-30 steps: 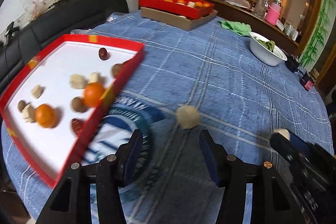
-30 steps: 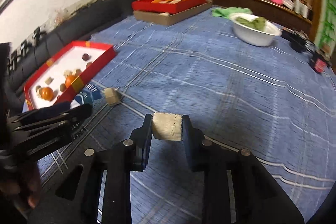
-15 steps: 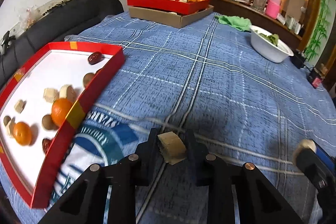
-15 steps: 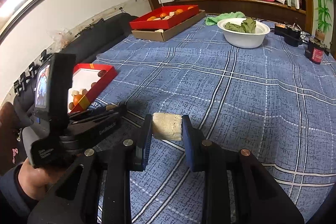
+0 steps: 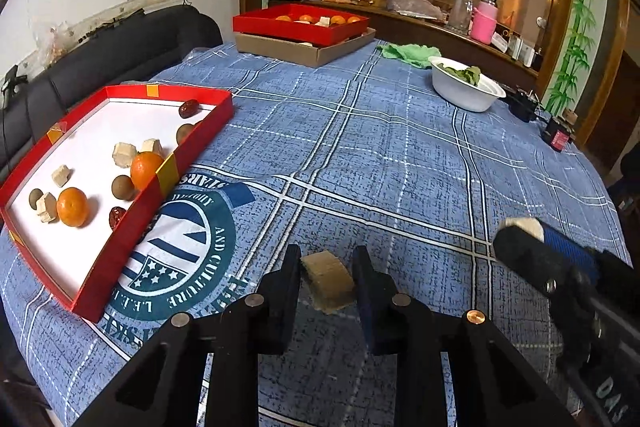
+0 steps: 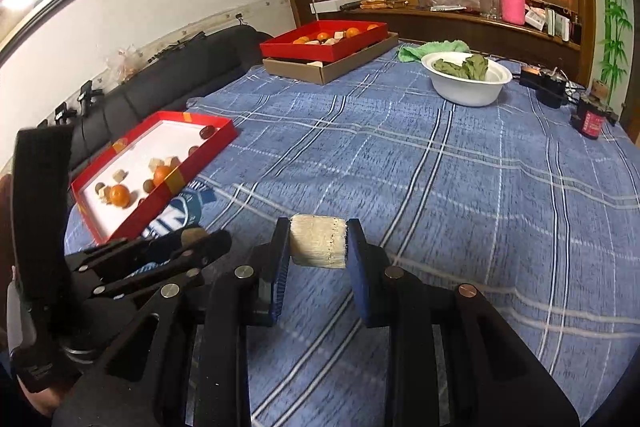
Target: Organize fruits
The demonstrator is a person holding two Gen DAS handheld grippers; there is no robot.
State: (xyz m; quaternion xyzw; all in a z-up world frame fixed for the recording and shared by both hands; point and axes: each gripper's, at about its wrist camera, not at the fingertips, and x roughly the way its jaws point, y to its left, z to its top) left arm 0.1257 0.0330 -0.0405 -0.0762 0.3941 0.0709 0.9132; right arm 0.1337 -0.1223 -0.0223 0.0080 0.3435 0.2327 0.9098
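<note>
My left gripper [image 5: 326, 269] is shut on a tan fruit chunk [image 5: 327, 281], held above the blue cloth to the right of the near red tray [image 5: 120, 239]. That tray holds oranges [image 5: 72, 207], brown round fruits, red dates and several pale chunks. My right gripper [image 6: 318, 241] is shut on a pale cylindrical chunk [image 6: 318, 241], lifted above the cloth. The right gripper shows at the right edge of the left wrist view [image 5: 520, 231]. The left gripper shows low left in the right wrist view [image 6: 192, 241]. The near tray also shows there [image 6: 132, 223].
A second red tray [image 5: 304, 27] with oranges sits on a brown box [image 5: 312, 51] at the far end. A white bowl [image 5: 464, 95] of green leaves, a green cloth [image 5: 408, 53] and small dark items [image 6: 592, 115] stand far right. A black sofa [image 5: 120, 55] lies beyond the left table edge.
My left gripper closed on the tan chunk that lay on the cloth and lifted it. My right gripper rose with its pale chunk still held.
</note>
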